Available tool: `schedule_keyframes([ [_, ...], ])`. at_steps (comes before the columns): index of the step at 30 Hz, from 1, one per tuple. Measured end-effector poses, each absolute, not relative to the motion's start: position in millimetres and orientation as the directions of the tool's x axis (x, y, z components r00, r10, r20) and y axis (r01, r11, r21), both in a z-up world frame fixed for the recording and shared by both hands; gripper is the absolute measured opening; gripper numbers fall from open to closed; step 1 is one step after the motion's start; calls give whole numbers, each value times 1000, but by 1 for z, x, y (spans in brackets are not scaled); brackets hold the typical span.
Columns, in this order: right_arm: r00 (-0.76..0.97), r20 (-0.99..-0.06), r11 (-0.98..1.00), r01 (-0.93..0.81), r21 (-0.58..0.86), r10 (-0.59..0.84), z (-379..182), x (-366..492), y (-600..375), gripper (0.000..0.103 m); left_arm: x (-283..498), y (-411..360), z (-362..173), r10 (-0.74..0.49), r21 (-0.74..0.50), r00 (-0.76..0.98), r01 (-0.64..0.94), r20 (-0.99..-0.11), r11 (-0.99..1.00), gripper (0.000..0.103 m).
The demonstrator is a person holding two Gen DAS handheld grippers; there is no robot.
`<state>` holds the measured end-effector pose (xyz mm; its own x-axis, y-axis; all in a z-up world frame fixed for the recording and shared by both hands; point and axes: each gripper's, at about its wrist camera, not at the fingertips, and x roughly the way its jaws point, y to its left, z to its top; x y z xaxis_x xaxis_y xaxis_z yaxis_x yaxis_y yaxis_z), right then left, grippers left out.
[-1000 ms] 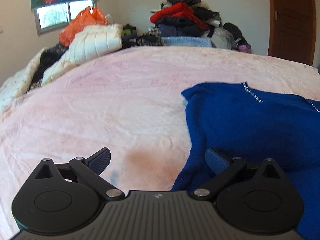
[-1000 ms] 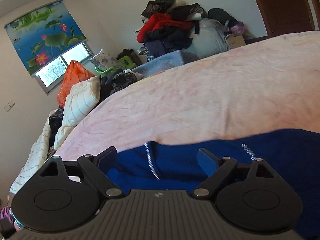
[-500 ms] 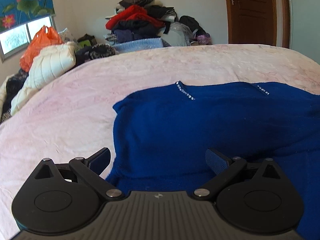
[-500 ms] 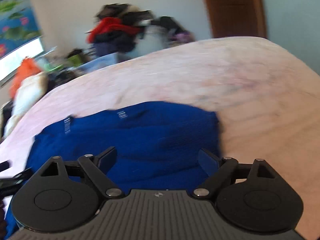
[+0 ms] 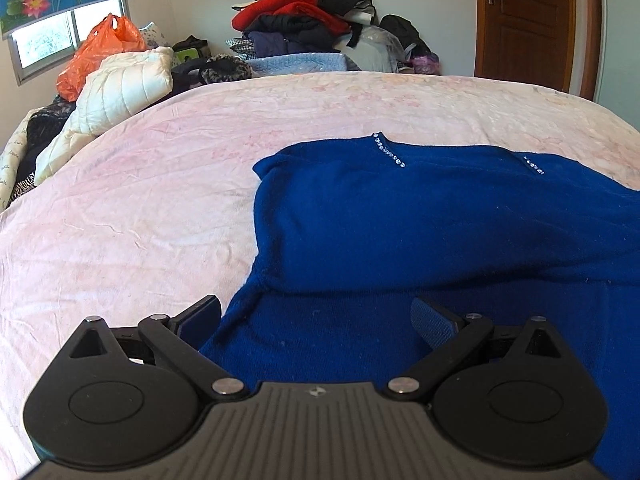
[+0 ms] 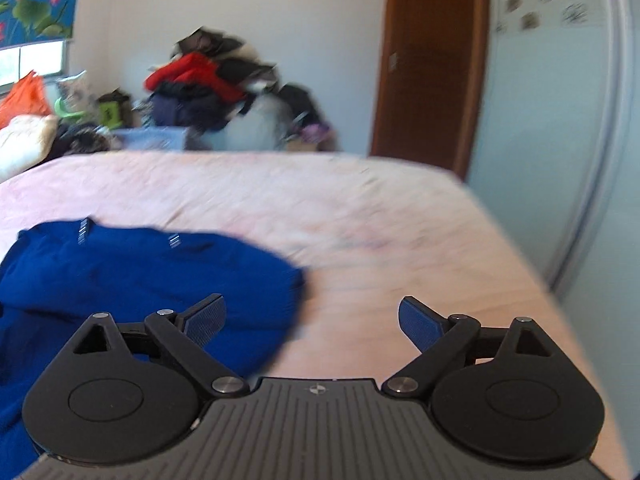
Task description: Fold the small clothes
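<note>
A dark blue knit garment with two short rows of rhinestones lies on the pink bedspread, folded over on itself. My left gripper is open and empty, just above the garment's near left part. In the right wrist view the garment lies at the left, blurred. My right gripper is open and empty, over the garment's right edge and the bare bedspread.
A white quilted pillow and an orange bag sit at the bed's far left. A pile of clothes stands behind the bed. A brown door is at the far right. The bed's right edge drops off near a pale wall.
Both grippers have swung to the right. The left one now looks across the garment instead of bare bedspread. The right one has moved from the garment's middle to its right edge.
</note>
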<state>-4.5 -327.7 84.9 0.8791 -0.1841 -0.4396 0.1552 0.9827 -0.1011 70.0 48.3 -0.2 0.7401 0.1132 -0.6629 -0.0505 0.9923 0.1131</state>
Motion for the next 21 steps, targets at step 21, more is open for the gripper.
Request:
schedule_keyframes([
  [21,709,-619,911,-84,403,339,-6,-29,-323,79,-3,156,3,-72,-94,704,7,-707,996,102],
])
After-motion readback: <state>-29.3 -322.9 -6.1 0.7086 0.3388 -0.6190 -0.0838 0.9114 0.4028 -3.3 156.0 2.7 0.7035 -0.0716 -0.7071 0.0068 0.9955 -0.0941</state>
